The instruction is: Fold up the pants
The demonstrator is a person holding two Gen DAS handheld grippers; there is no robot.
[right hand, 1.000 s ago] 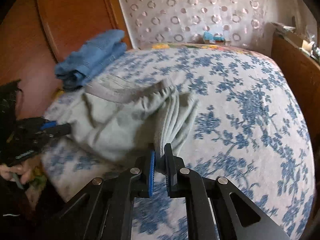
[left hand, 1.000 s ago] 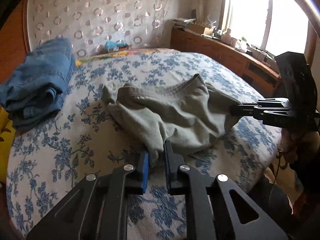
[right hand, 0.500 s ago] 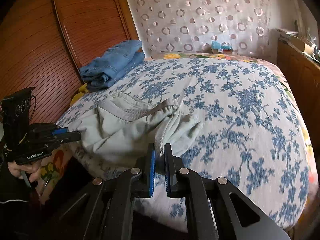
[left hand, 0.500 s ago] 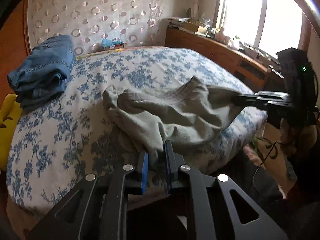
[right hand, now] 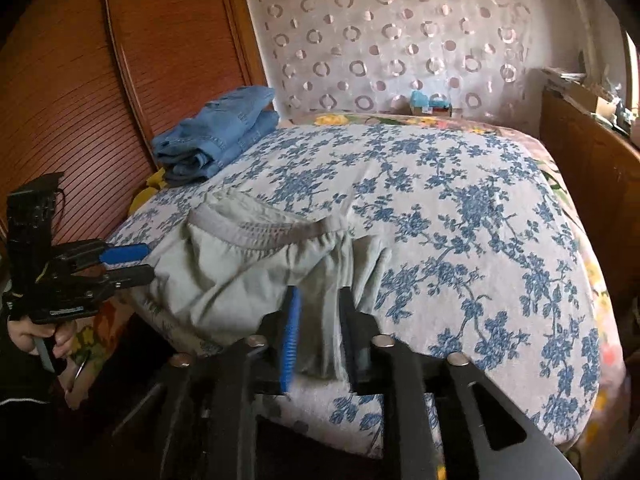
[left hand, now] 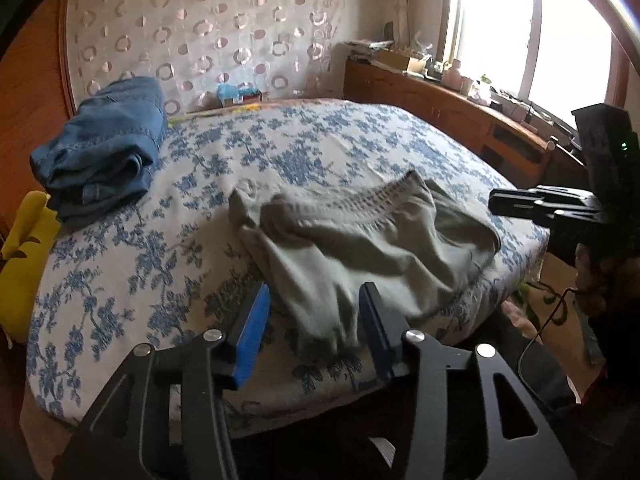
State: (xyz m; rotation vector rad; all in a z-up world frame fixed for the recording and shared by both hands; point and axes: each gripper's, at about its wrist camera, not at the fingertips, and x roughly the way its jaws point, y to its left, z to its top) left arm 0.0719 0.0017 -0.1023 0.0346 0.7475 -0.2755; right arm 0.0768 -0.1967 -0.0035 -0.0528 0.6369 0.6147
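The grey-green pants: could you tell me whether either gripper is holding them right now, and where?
Nothing is held: left gripper and right gripper are open, fabric of the pants lying loose between their jaws.

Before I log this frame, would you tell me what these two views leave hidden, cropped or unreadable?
- Grey-green pants: legs bunched underneath in both views, so the fold count is hidden; the cloth between the left gripper fingers is motion-blurred.
- Right gripper: whether its fingers touch the cloth between them is unclear.
- Small blue items at the headboard: too small to identify.
- Folded jeans: far side hidden.
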